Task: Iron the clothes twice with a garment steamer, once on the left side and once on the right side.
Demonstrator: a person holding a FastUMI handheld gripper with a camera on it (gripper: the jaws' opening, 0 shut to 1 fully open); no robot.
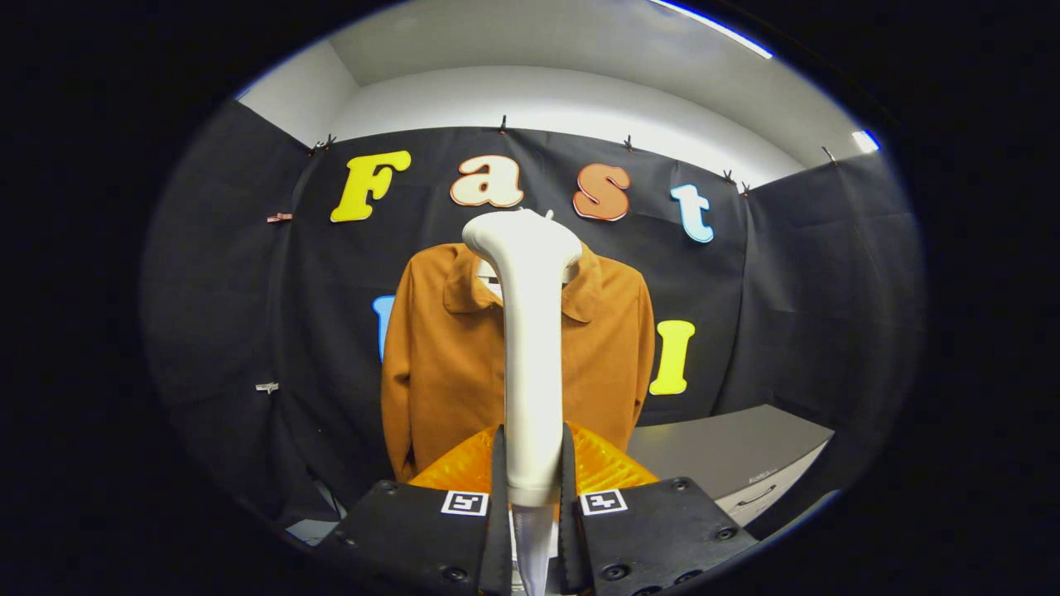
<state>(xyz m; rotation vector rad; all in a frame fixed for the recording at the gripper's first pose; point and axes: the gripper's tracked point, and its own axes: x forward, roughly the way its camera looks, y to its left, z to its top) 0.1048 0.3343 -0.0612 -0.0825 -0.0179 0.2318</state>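
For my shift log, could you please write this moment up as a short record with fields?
claw: shut on the garment steamer handle
garment steamer: white, upright between the fingers, head at collar height
jacket: orange-brown, hanging beyond the steamer against the black cloth wall
cabinet: grey, beside the jacket
contact: steamer-to-jacket touch cannot be told

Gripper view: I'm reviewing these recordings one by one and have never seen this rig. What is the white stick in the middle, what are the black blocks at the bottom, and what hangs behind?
The camera rides on hand-held tongs and looks forward along their two fingers, the dark pieces at the bottom. Both fingers press on the handle of a white garment steamer, which stands upright between them, its head at the top. Beyond the steamer an orange-brown collared jacket hangs facing the camera, against the booth's black cloth wall. To one side of the jacket, lower down, stands a grey cabinet. The steamer's head is level with the jacket's collar; whether it touches the fabric cannot be told.
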